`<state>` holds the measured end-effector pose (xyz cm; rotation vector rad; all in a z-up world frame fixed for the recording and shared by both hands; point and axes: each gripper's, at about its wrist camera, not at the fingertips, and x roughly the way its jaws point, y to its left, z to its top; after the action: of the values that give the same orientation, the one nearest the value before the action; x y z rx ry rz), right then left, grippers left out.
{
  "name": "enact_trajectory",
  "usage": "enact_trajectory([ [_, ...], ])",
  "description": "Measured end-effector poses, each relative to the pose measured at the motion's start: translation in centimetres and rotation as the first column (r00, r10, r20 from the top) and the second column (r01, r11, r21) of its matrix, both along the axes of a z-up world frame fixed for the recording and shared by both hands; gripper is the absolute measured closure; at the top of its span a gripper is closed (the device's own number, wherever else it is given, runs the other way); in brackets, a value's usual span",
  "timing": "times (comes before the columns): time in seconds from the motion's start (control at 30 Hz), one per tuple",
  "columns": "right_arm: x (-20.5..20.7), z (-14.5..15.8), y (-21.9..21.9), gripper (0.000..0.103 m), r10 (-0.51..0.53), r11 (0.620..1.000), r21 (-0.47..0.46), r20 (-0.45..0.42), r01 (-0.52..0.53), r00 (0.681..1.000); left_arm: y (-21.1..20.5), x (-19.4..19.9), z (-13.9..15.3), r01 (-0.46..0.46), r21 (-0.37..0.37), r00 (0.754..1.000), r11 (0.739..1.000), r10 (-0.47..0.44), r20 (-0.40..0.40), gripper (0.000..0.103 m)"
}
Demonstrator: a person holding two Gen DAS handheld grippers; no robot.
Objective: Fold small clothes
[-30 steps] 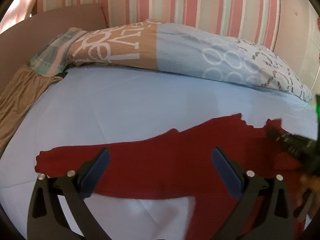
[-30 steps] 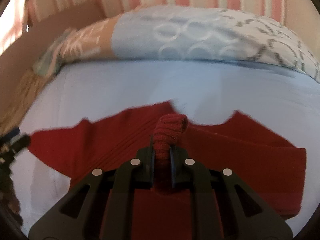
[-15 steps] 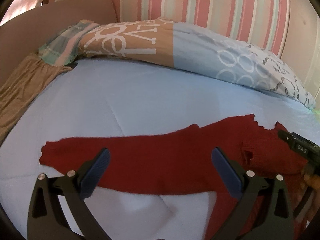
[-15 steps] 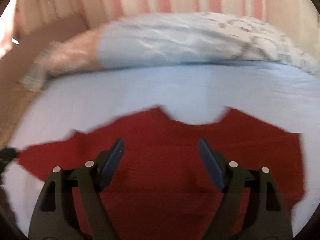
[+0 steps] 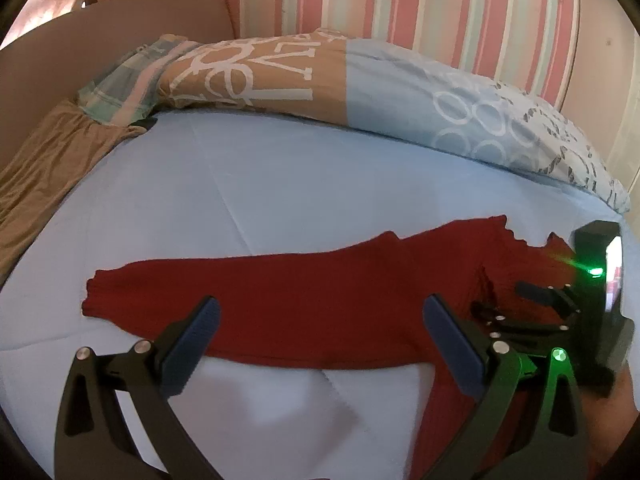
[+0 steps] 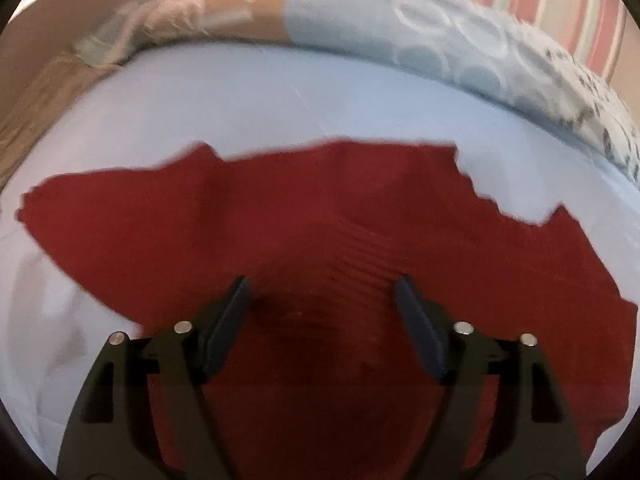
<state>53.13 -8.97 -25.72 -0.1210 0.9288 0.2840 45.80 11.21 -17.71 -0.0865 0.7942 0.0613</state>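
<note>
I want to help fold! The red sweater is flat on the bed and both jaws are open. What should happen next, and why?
Probably the left gripper should dip and pinch the long sleeve, then fold it across the body. The red sweater lies flat on the blue sheet with that sleeve stretched out sideways. The right gripper, whose jaws have just been opening, holds nothing now.

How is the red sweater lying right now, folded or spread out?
Mostly spread: the red sweater lies flat on the blue sheet, one sleeve stretched sideways; no finished fold shows.
</note>
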Motion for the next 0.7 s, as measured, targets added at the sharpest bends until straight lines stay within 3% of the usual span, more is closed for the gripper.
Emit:
enact_trajectory([
  [0.1,-1.2,2.1,-2.9,0.027,-0.067,0.998,-0.006,0.057,0.068,0.996,0.0,-0.2,0.3,0.002,0.001,1.0,1.0,-0.002,0.008,0.001],
  [0.3,-4.1,5.0,-14.2,0.015,-0.264,0.963,-0.032,0.104,0.269,0.959,0.4,-1.2,0.6,-0.002,-0.027,1.0,1.0,0.003,0.009,0.001],
  [0.4,-4.1,3.8,-20.8,0.015,-0.395,0.918,-0.02,0.042,0.396,0.918,0.2,-1.7,0.7,0.002,-0.008,1.0,1.0,-0.002,0.012,0.001],
  [0.47,-4.5,2.5,-23.6,0.016,-0.429,0.902,0.045,-0.02,0.429,0.903,0.1,-2.1,0.7,0.001,-0.016,1.0,1.0,-0.001,0.012,0.001],
  [0.53,-4.4,0.8,-24.5,0.016,-0.397,0.91,0.097,-0.081,0.403,0.914,0.1,-2.4,0.7,0.007,-0.009,1.0,1.0,-0.007,0.012,0.001],
  [0.63,-4.2,-3.1,-24.4,0.014,-0.393,0.903,0.098,-0.208,0.419,0.896,-0.3,-2.8,1.0,0.011,0.007,1.0,1.0,-0.011,0.012,0.001],
  [0.7,-4.6,-3.3,-23.5,0.012,-0.386,0.914,0.069,-0.156,0.4,0.909,-0.6,-3.0,1.0,0.012,0.01,1.0,1.0,-0.012,0.01,0.001],
])
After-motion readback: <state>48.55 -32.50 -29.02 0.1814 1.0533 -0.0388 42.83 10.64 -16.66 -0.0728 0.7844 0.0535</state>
